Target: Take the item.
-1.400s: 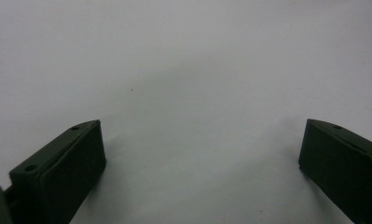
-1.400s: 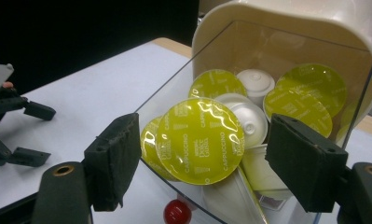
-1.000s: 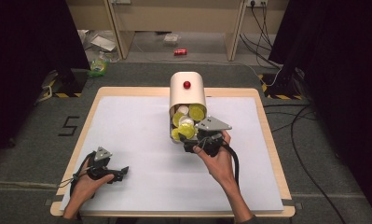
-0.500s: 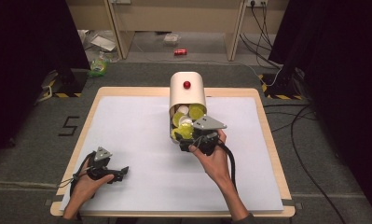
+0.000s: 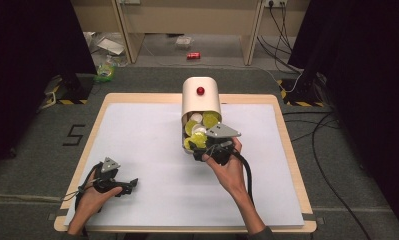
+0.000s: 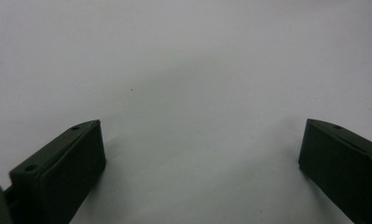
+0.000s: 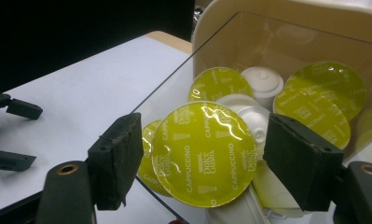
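The right gripper (image 7: pixel 202 154), jaws just closing, brackets a yellow-lidded coffee capsule (image 7: pixel 203 153) to lift it from the bin (image 5: pixel 201 95); at seven o'clock, the left gripper (image 5: pixel 129 184) rests open, empty.

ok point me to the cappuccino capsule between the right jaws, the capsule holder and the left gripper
cappuccino capsule (image 7: pixel 203 154), right gripper view, middle of its green foil lid
capsule holder (image 5: pixel 201 102), high view, cream top below the red knob
left gripper (image 5: pixel 133 183), high view, between its fingertips

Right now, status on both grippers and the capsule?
Left gripper open, resting on the table. Right gripper fingers just closing around a green capsule at the bin mouth, grip unconfirmed. Nothing in the way.
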Motion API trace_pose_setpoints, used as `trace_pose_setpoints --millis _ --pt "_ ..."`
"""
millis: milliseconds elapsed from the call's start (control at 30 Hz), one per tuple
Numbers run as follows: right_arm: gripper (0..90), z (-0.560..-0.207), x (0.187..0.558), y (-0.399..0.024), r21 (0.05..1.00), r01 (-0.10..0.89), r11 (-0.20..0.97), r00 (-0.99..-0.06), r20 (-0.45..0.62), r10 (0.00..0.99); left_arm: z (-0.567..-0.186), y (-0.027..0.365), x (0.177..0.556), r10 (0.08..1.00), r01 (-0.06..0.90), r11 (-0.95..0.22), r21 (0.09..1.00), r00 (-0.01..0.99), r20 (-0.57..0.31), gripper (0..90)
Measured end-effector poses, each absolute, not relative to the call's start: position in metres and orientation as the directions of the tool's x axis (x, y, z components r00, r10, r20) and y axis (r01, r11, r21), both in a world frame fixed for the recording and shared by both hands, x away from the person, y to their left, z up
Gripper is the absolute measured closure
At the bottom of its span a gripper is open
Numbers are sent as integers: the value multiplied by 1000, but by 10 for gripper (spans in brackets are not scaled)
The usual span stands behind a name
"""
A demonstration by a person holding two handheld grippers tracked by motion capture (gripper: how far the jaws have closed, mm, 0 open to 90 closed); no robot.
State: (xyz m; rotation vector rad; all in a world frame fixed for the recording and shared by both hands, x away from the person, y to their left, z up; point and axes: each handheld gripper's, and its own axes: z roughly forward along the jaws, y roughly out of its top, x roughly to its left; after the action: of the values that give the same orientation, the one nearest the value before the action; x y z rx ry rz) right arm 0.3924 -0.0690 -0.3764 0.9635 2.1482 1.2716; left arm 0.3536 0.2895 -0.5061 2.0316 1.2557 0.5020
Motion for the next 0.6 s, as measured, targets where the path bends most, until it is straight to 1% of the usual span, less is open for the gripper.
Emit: trace_pose_setpoints --millis 333,600 --pt "374 -383 397 -67 873 344 347 -657 -41 753 -506 290 354 888 623 -297 724 458 -30 0" --pt "382 -382 395 -66 877 336 344 -659 -42 751 -506 290 354 888 623 -297 724 459 -30 0"
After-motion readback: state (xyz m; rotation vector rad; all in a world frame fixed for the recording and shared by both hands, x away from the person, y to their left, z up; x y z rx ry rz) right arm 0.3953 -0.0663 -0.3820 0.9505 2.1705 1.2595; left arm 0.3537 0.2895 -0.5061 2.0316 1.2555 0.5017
